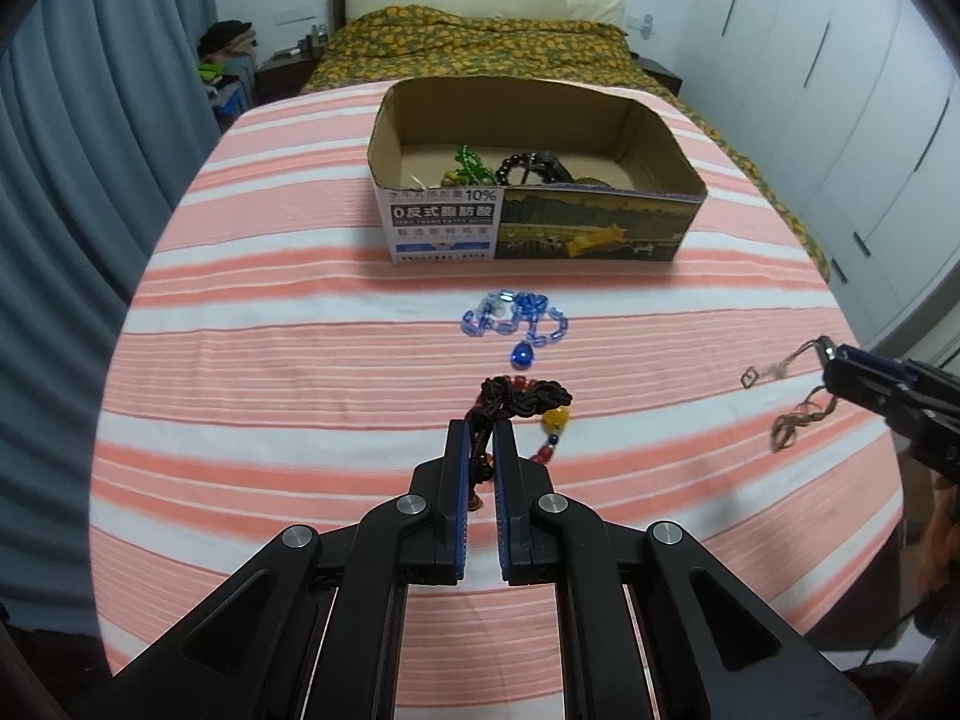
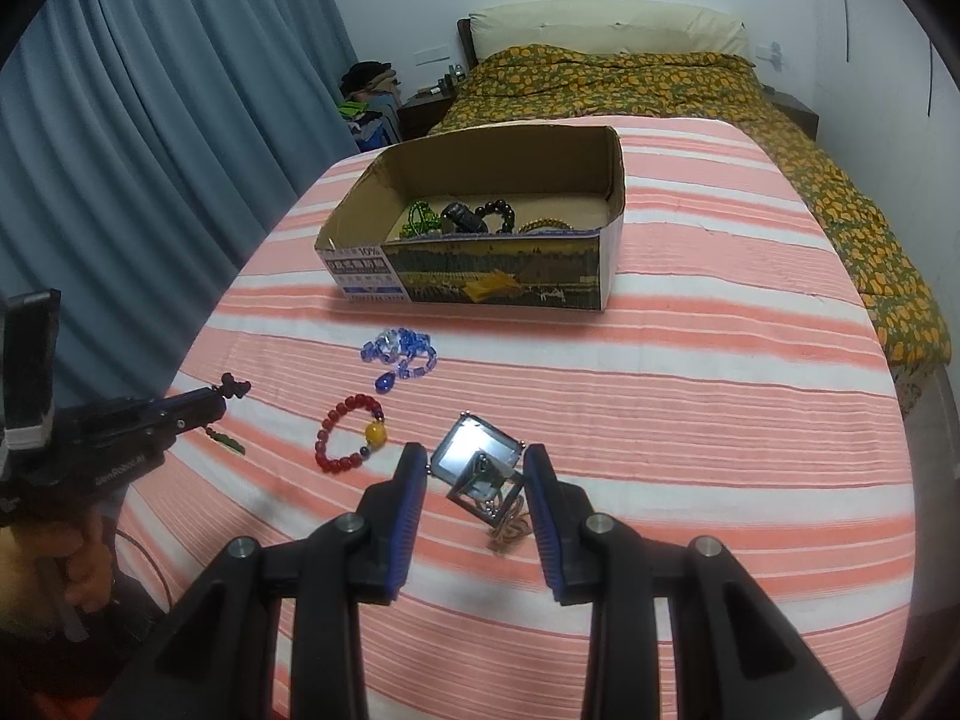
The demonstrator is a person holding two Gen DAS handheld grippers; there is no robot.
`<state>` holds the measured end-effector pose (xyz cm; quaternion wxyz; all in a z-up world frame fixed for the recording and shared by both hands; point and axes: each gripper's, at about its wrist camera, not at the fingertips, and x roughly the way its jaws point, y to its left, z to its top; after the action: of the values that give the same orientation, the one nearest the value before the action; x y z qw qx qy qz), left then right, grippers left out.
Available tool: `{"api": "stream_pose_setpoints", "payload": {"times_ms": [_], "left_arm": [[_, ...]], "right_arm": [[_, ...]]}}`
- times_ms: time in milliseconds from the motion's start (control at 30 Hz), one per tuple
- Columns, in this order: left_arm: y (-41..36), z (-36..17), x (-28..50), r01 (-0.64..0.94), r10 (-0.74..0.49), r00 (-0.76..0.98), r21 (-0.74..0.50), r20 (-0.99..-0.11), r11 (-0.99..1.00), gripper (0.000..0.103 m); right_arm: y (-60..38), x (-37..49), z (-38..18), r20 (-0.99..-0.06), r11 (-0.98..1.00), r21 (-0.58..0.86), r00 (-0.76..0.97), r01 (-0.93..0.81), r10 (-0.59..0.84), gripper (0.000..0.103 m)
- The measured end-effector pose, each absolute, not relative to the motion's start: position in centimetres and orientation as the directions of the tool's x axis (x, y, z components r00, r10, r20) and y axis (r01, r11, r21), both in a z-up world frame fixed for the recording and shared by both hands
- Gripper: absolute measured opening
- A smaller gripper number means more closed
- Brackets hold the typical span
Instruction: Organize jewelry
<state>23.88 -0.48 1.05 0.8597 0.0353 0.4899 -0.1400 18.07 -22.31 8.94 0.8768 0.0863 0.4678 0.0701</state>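
Left wrist view showed my left gripper (image 1: 480,438) clamped on the dark knotted cord (image 1: 519,399), right gripper (image 2: 477,483) open; snagging risked dropping it.

This is a bedroom in someone's home. A bed with a dark wooden headboard (image 2: 465,39), cream pillows (image 2: 606,30) and a green quilt printed with orange flowers (image 2: 630,84) fills the room, with a pink-and-white striped cloth (image 2: 690,360) laid across its near end. Blue-grey pleated curtains (image 2: 150,120) hang along one side, tall white wardrobe doors (image 1: 840,90) line the other. A dark bedside table (image 2: 423,111) carries small bottles, and folded clothes topped by a black cap (image 2: 366,75) sit piled beside it.
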Motion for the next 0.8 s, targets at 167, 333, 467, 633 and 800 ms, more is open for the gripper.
{"api": "stream_pose_setpoints", "payload": {"times_ms": [167,333,467,633,800], "left_arm": [[-0.4,1.0,24.4,0.262,-0.19,0.481,-0.067,-0.856,0.963,0.006],[-0.6,1.5,24.8,0.261,-0.179,0.489,-0.053,-0.854,0.964,0.006],[-0.9,1.8,25.0,0.266,-0.173,0.498,-0.04,-0.85,0.963,0.006],[-0.8,2.3,25.5,0.268,-0.192,0.489,-0.063,-0.851,0.961,0.006],[0.1,3.5,26.9,0.253,-0.258,0.465,-0.152,-0.847,0.955,0.006]], "right_arm": [[-22.2,18.3,9.6,-0.805,0.975,0.215,0.557,-0.047,0.204,0.034],[-22.0,18.7,10.2,-0.801,0.975,0.216,0.562,-0.052,0.208,0.034],[-22.1,19.0,10.4,-0.801,0.974,0.22,0.561,-0.05,0.21,0.034],[-22.1,19.5,10.5,-0.803,0.972,0.23,0.555,-0.047,0.217,0.034],[-22.3,20.2,10.7,-0.802,0.965,0.26,0.547,-0.04,0.239,0.034]]}}
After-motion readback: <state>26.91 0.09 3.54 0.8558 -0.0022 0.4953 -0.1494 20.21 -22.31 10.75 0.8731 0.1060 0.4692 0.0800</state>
